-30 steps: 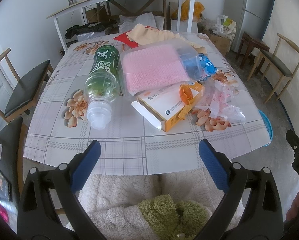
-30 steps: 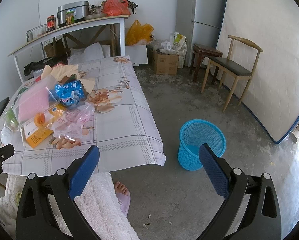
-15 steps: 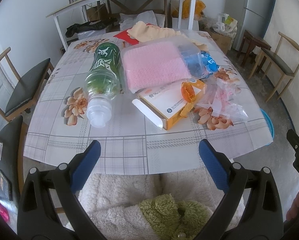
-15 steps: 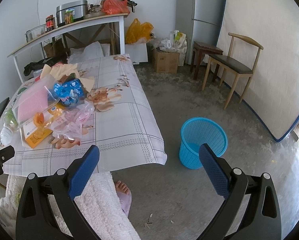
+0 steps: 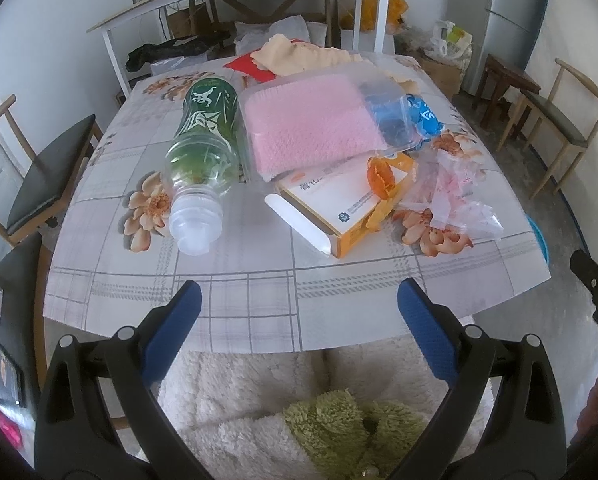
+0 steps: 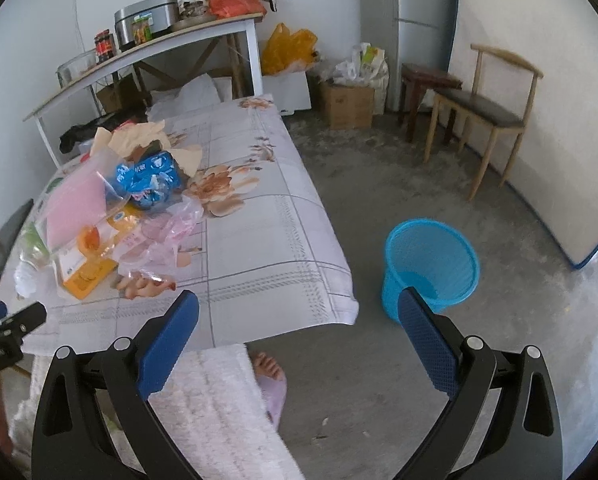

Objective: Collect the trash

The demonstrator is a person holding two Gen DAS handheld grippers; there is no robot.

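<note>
Trash lies on the flowered table point(image 5: 259, 304): a green plastic bottle point(image 5: 203, 152) on its side, a clear bag holding a pink cloth point(image 5: 311, 124), a white and orange box point(image 5: 347, 204), a blue wrapper point(image 5: 423, 116) and a crumpled pink-printed bag point(image 5: 451, 196). My left gripper point(image 5: 297, 324) hangs open over the near table edge, empty. My right gripper point(image 6: 299, 336) is open too, off the table's right corner, holding nothing. On the floor to the right stands a blue mesh bin point(image 6: 431, 264).
A person in a fluffy white robe point(image 5: 259, 392) sits at the near edge, one slippered foot point(image 6: 271, 376) on the floor. Wooden chairs stand left point(image 5: 43, 172) and right point(image 6: 487, 112). Behind the table is a white shelf point(image 6: 147, 48) with jars, and a fridge point(image 6: 423, 20).
The left gripper has drifted slightly forward and lower toward the table, so the trash looks nearer. The right view is almost unchanged. Both grippers stay open.
</note>
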